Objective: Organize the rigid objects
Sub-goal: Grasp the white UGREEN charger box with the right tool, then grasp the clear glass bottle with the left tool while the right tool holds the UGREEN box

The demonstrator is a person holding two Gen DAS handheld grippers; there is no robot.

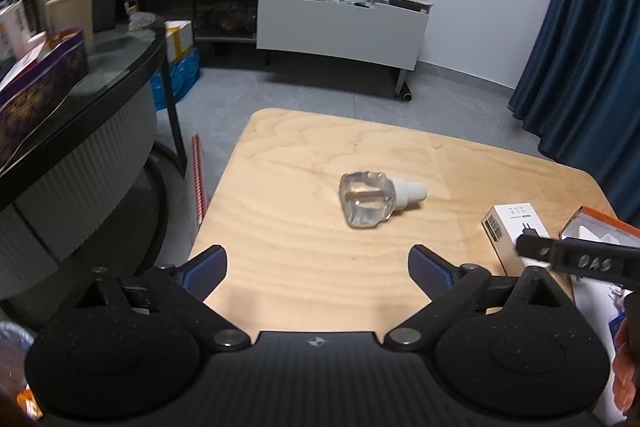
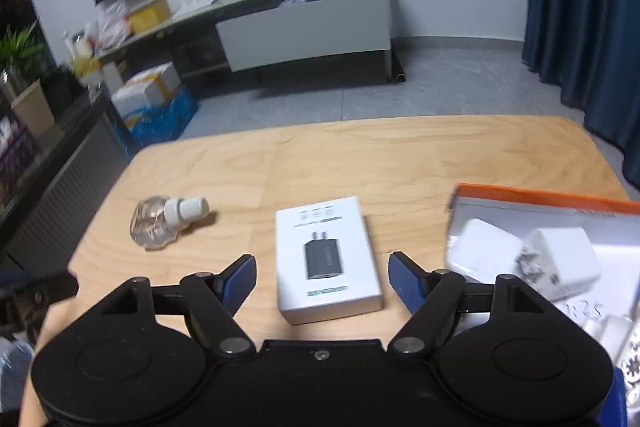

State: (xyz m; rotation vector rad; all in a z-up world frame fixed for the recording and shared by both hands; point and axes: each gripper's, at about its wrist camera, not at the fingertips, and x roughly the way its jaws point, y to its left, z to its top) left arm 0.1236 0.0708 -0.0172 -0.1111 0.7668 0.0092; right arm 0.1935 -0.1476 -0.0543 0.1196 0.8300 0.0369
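A clear glass bottle (image 1: pixel 366 199) with a white cap lies on its side on the wooden table (image 1: pixel 304 147), ahead of my left gripper (image 1: pixel 318 267), which stands open and empty. In the right wrist view the same bottle (image 2: pixel 160 221) lies at the left. A white charger box (image 2: pixel 326 259) with a black plug pictured on it lies flat between the blue pads of my right gripper (image 2: pixel 322 281); the jaws stand open and the pads do not touch it. The charger box (image 1: pixel 510 231) also shows at the left wrist view's right edge, partly behind the right gripper's finger (image 1: pixel 576 259).
An orange-rimmed box (image 2: pixel 540 197) at the right holds white chargers (image 2: pixel 560 259) and small white items. The orange-rimmed box (image 1: pixel 596 223) also shows at the left view's right edge. Beyond the table are grey floor, a low cabinet (image 1: pixel 340 31), a dark counter (image 1: pixel 80 115) and blue curtains (image 1: pixel 580 47).
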